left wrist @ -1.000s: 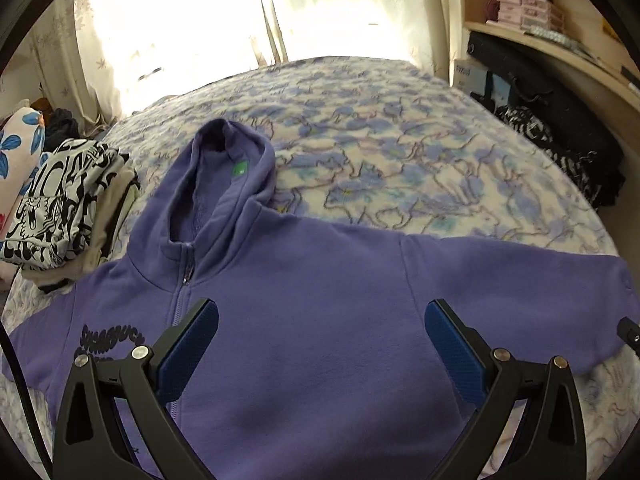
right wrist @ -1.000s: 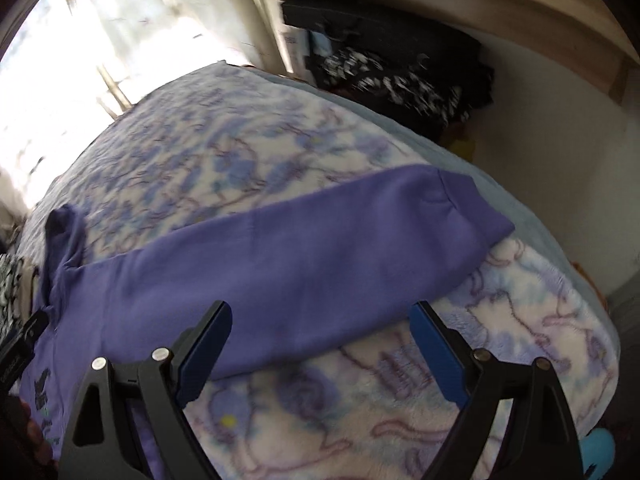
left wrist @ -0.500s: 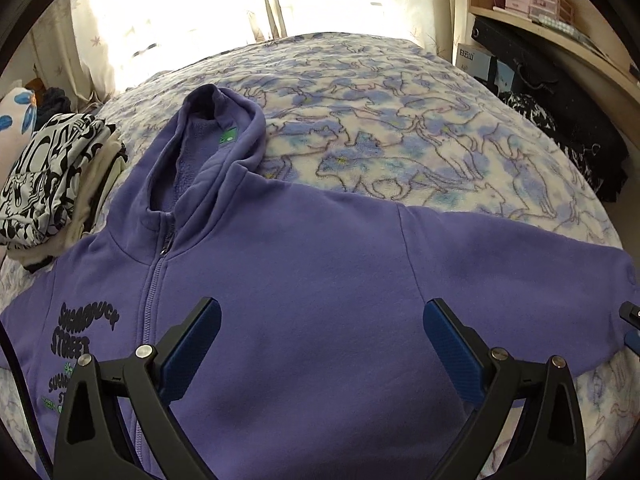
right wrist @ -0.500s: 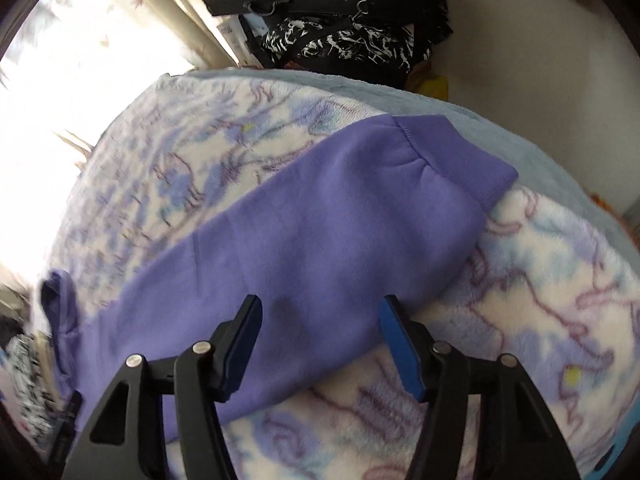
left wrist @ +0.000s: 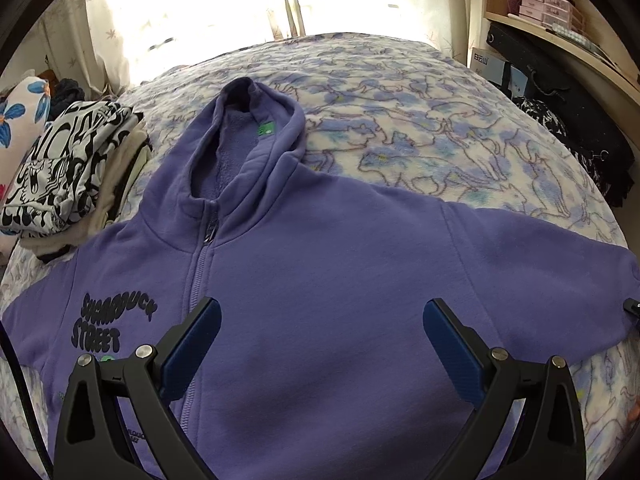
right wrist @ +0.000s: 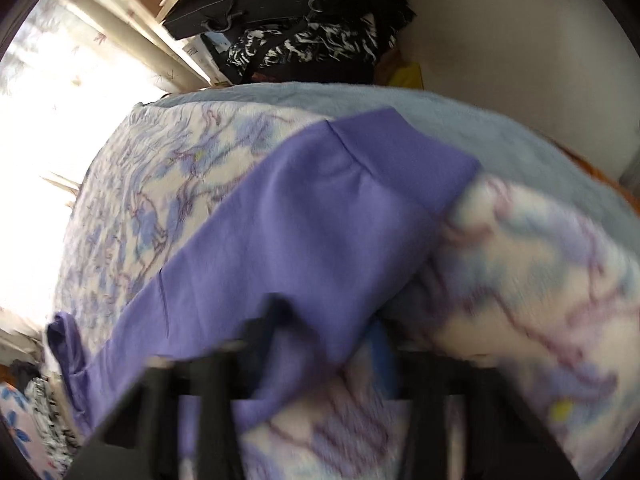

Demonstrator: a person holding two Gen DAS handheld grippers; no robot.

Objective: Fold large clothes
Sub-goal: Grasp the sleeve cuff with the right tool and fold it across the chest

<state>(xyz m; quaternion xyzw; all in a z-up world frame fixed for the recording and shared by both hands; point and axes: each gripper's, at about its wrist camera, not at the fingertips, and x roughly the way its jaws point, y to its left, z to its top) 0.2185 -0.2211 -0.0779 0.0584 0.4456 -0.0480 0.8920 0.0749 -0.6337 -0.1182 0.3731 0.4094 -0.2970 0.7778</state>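
Observation:
A purple zip hoodie point(left wrist: 320, 264) lies face up on the bed with its hood point(left wrist: 248, 136) toward the window and both sleeves spread. My left gripper point(left wrist: 322, 312) hovers open over the chest, nothing between its blue pads. In the right wrist view the sleeve point(right wrist: 320, 216) runs out to its cuff point(right wrist: 404, 152) near the bed's edge. My right gripper point(right wrist: 324, 344) is closing on the sleeve's lower edge, and the cloth bunches between its blurred fingers.
The bed's blanket point(left wrist: 420, 128) has a blue cat print. Folded black-and-white clothes point(left wrist: 68, 168) are stacked left of the hoodie. A shelf with black bags point(left wrist: 560, 92) lines the right side. Curtains point(left wrist: 200, 8) hang behind the bed.
The right gripper dropped to the sleeve, rolled, and its jaws went from wide open to pinched on the cloth. The left gripper drifted over the chest, staying open.

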